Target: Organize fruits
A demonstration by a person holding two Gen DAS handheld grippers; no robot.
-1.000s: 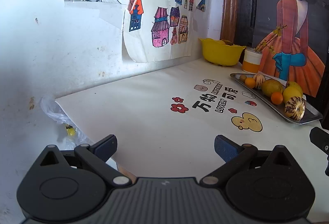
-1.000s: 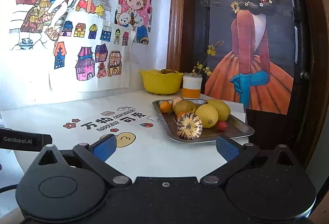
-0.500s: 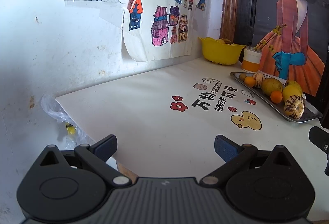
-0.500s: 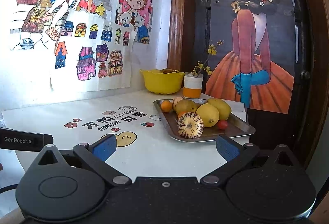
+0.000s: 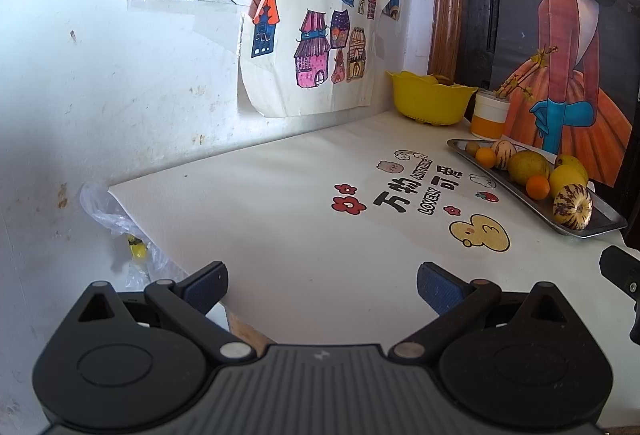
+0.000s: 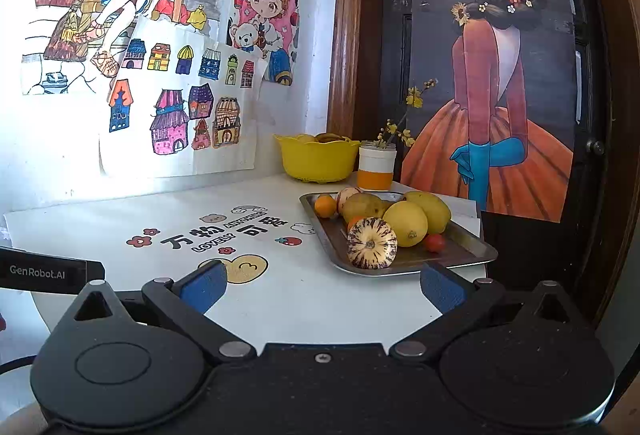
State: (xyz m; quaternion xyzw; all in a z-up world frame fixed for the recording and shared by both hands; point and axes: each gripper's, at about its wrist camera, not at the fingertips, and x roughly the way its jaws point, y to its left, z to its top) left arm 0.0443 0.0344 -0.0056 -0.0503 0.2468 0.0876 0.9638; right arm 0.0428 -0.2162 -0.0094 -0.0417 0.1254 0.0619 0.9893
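Tray of fruit nearer, just beyond right hand-held gripper.

Silver tray; cream fruit striped purple, yellow lemon, small orange, red tomato. Yellow bowl. White-and-orange cup. White counter, printed flowers.

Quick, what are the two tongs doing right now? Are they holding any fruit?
Left tongs: open, holding nothing.
Right tongs: open, holding nothing.
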